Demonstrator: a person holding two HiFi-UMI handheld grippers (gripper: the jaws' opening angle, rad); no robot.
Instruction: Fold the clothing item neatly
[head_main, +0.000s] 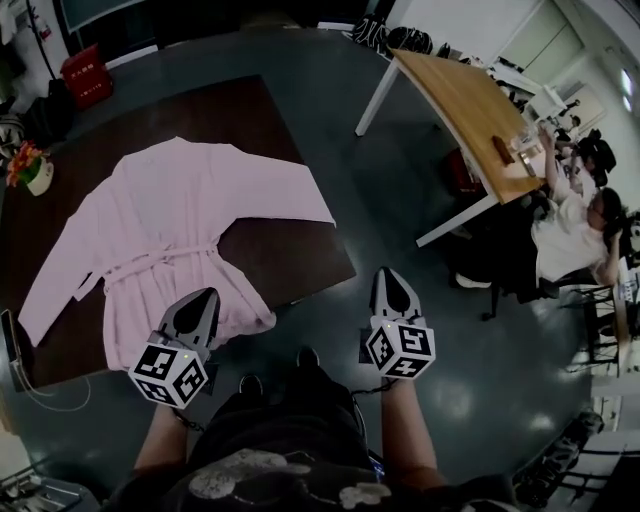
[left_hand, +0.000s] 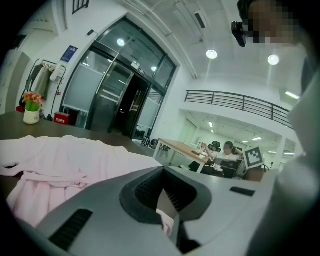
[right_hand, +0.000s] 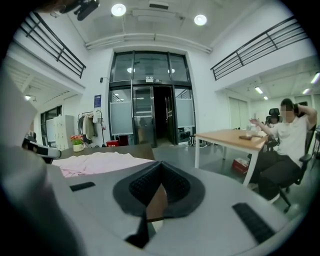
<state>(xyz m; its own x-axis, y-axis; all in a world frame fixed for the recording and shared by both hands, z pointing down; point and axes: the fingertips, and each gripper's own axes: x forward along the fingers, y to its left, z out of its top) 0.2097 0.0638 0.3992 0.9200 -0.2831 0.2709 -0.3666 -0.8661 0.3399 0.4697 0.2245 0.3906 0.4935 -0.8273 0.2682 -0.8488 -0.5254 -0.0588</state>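
in the head view a pale pink robe (head_main: 170, 230) of soft, matte cloth lies spread flat on a dark brown table (head_main: 285, 250), sleeves out to both sides and a thin belt tied across the waist, its hem at the table's near edge. a small white pot of flowers (head_main: 30, 170) stands at the table's left edge. the left gripper (head_main: 203, 300), a grey tapering wedge with a black and white marker cube at its base, hangs over the near edge above the robe's hem. the right gripper (head_main: 388, 280), the same shape, is off the table past its near right corner, above the dark glossy floor. a light wood table with white legs (head_main: 450, 90) stands well apart at the right, with a person in a white top (head_main: 570, 235) seated at it. in the left gripper view the two dark ribbed pads meet in a point, jaws together and clamping nothing; a scrap of pink cloth shows beneath them, and the robe (left_hand: 65, 165) lies rumpled in soft folds on the table at the left, the flowers (left_hand: 31, 112) beyond it. in the right gripper view the ribbed pads are likewise pressed together with nothing between them; the robe (right_hand: 95, 162) lies flat on the table at the left, with tall glass doors (right_hand: 150, 110) behind.
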